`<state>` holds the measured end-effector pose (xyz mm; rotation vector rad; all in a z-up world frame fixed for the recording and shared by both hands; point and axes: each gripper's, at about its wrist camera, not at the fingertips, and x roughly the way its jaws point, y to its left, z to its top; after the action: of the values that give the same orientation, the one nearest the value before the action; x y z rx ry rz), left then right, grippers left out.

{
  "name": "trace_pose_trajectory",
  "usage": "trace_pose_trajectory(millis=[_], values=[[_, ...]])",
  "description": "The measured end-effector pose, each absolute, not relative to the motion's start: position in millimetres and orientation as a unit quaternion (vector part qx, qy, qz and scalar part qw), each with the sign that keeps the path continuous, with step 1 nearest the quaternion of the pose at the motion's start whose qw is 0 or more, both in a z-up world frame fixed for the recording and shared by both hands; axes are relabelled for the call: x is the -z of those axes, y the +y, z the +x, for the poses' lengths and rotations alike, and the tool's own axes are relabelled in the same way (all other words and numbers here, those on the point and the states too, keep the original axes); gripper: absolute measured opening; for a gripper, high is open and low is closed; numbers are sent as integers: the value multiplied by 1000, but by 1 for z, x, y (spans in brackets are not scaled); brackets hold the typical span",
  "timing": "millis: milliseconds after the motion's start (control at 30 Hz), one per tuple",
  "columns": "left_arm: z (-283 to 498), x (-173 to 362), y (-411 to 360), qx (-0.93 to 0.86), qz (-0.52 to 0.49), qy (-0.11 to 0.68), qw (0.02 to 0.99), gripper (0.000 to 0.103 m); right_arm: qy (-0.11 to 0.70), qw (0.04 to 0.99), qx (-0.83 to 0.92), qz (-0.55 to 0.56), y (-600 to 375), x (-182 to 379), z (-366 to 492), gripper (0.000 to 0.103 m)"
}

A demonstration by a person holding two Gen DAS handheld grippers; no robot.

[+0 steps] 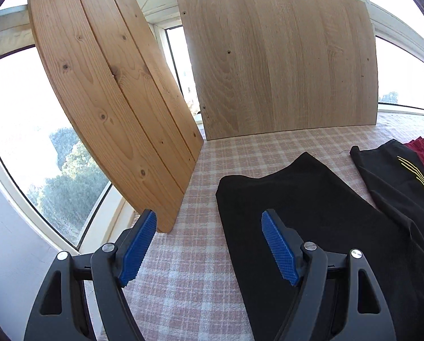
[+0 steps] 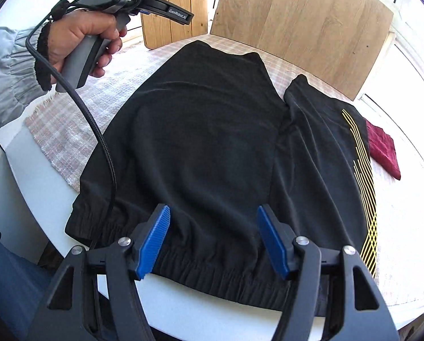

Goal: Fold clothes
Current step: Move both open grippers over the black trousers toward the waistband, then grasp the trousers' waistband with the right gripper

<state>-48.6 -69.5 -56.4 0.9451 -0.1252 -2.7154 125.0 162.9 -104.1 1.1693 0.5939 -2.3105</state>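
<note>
Both claws hang spread wide with nothing between their blue pads: my right claw (image 2: 213,241) hovers just above the gathered elastic hem of the black garment (image 2: 206,142), and my left claw (image 1: 209,247) is held over the checked cloth (image 1: 183,284) at the garment's left edge, my left hand (image 2: 84,45) wrapped round its grip.

The black garment lies flat on the counter (image 2: 27,170), hem toward me, its body smooth. Its left side looks already turned in, for no sleeve shows there. On the right, a part with yellow stripes (image 2: 362,170) lies out beside the body; whether that is a sleeve not yet folded over or a fold just laid, I cannot tell. So the garment fits either a half-made fold or one close to its last turns. A dark red cloth (image 2: 382,153) sits just beyond the striped part, and I judge it folded small.

Two wooden boards (image 1: 283,56) lean against the windows behind.

As for writing, the side of my left claw's body carries small white lettering that seems to read "GenRobot.AI". I see no label on the clothes.
</note>
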Motion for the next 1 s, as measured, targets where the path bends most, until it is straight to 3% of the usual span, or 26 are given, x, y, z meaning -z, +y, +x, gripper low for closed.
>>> trace_pose_trajectory(millis=[200,467,633,1000], values=[[30,20,-62,938,302,-38,164,75,276,289,832,386,166,103,146,63],[198,-92,-75,932,233,-62,270,78,404,378,783,284,157,107,190,63],[243,-101,-89,919,235,-37,314,78,480,409,745,216,133,121,231,63],[256,-74,-93,935,274,1,226,78,362,329,808,329,96,134,236,63]])
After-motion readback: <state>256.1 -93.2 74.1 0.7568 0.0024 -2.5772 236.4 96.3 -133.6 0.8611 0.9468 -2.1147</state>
